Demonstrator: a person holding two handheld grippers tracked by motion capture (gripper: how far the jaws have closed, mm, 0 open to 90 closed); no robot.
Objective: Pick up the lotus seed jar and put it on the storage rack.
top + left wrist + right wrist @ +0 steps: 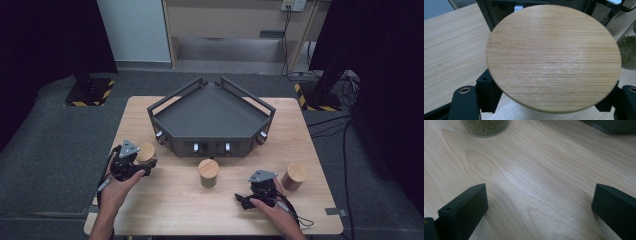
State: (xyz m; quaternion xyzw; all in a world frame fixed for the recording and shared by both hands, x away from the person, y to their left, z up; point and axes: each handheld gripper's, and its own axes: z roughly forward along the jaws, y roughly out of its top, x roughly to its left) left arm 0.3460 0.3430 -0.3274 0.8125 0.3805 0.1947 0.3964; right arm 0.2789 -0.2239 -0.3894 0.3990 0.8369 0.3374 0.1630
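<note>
Wood-lidded jar (146,152), left worktop (170,200) side: we held it pinched in our left tool (131,162). Right tool (255,192) spread, idle. Dark tray (210,117) empty; two jars unplaced.

grey tray (210,112), green-bean jar (208,173), brown jar (294,176)

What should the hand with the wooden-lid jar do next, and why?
Probably carry the jar toward the dark tray behind it. The left gripper is shut on the jar, with its jaws on either side below the wooden lid, and the tray's floor is bare. The right gripper rests open on the table, holding nothing.
</note>
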